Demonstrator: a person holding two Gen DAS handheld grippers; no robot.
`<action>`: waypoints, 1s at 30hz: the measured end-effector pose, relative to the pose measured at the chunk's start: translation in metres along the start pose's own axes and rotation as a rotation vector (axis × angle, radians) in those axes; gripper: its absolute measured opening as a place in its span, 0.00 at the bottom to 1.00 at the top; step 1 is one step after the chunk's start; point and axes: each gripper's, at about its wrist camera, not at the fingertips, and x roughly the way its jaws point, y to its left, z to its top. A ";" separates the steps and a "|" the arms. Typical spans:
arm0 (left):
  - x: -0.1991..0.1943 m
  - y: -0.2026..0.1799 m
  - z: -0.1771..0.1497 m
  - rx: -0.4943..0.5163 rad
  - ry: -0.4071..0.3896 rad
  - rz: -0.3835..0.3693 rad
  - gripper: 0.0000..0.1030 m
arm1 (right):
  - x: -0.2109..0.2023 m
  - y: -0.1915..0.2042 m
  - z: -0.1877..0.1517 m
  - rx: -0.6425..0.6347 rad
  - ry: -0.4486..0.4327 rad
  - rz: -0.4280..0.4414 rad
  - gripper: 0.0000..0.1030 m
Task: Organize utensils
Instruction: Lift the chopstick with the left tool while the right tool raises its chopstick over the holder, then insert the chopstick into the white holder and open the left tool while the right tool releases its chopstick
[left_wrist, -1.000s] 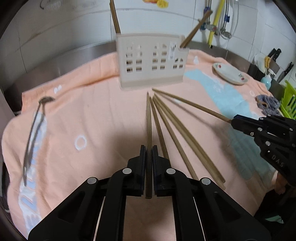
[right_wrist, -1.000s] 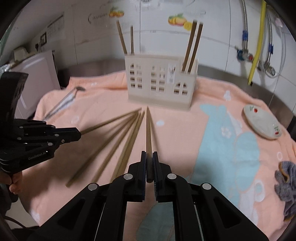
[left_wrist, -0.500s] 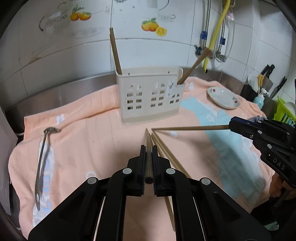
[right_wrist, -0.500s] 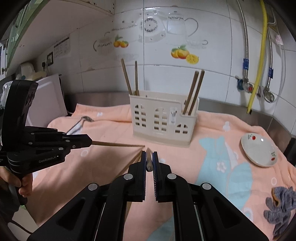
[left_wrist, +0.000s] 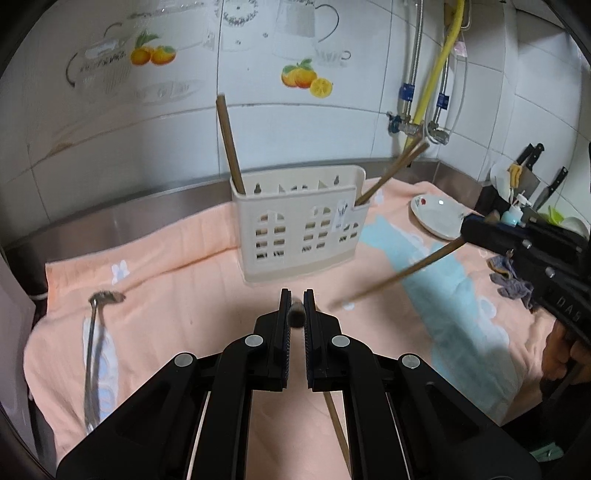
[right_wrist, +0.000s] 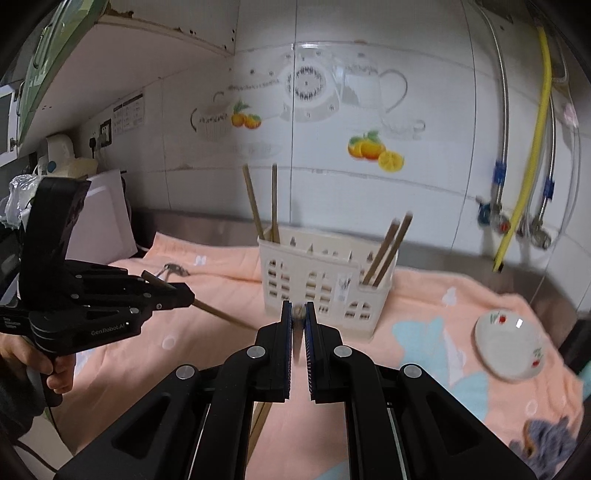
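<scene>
Chopsticks are counted first. In the right wrist view four stand in the cream utensil holder (right_wrist: 325, 291) at mid-frame: two upright chopsticks (right_wrist: 273, 203) in its left compartment and two leaning chopsticks (right_wrist: 388, 251) in its right one. One more is pinched end-on in each pair of tongs. The left tongs (left_wrist: 296, 314) are pressed together on a held chopstick (left_wrist: 296, 318), seen only as a round blurred tip at the centre of the left wrist view. The right tongs (right_wrist: 298, 314) are likewise closed on a second chopstick (right_wrist: 298, 311); in the left wrist view its shaft slants down-left from the right edge. A loose chopstick (left_wrist: 338, 435) lies on the towel at lower centre, partly hidden, so the number lying there cannot be told.

One peach towel (left_wrist: 177, 295) covers the table. One metal ladle (left_wrist: 92, 354) lies at lower left, one small white dish (right_wrist: 509, 347) at right, one grey rag (left_wrist: 511, 284) near the right edge. Three black-handled knives (left_wrist: 532, 155) are seen at upper right.

"GenRobot.AI" is printed on the left gripper body (right_wrist: 107, 326); "DAS" is legible on the right gripper body (left_wrist: 565, 306).
</scene>
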 end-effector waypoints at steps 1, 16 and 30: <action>-0.001 0.000 0.004 0.006 -0.003 -0.001 0.05 | -0.001 -0.001 0.004 -0.006 -0.005 -0.001 0.06; -0.023 -0.012 0.078 0.097 -0.085 -0.012 0.05 | -0.025 -0.022 0.094 -0.096 -0.159 -0.078 0.06; -0.056 -0.009 0.164 0.101 -0.276 0.024 0.05 | 0.013 -0.034 0.120 -0.110 -0.143 -0.154 0.06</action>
